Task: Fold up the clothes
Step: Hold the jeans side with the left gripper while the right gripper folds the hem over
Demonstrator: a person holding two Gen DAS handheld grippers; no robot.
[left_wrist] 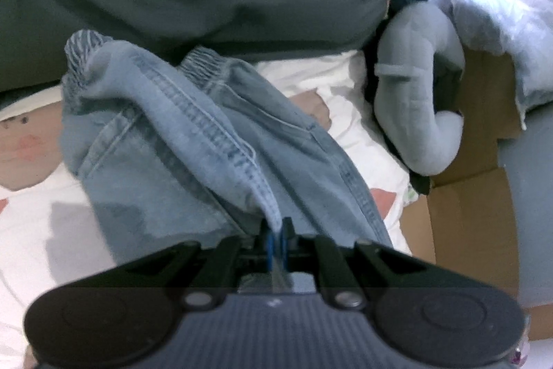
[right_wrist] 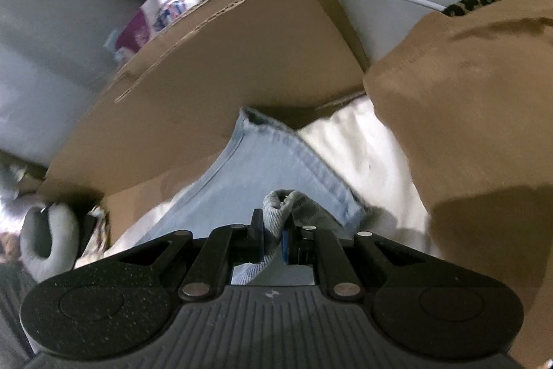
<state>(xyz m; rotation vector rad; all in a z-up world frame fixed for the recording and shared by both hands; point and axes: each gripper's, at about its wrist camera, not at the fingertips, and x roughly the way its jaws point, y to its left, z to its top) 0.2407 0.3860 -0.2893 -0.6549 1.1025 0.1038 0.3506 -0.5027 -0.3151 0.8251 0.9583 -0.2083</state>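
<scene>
Black plastic makes up the left gripper (left_wrist: 276, 239), which is pointed forward low over a white printed bedsheet (left_wrist: 38, 230) with its fingers clamped on a stitched seam of the light-blue denim jeans (left_wrist: 193, 140). The right gripper (right_wrist: 274, 236) is closed on a bunched fold of the same jeans, whose leg is spread ahead toward a brown cardboard box (right_wrist: 224, 64).
</scene>
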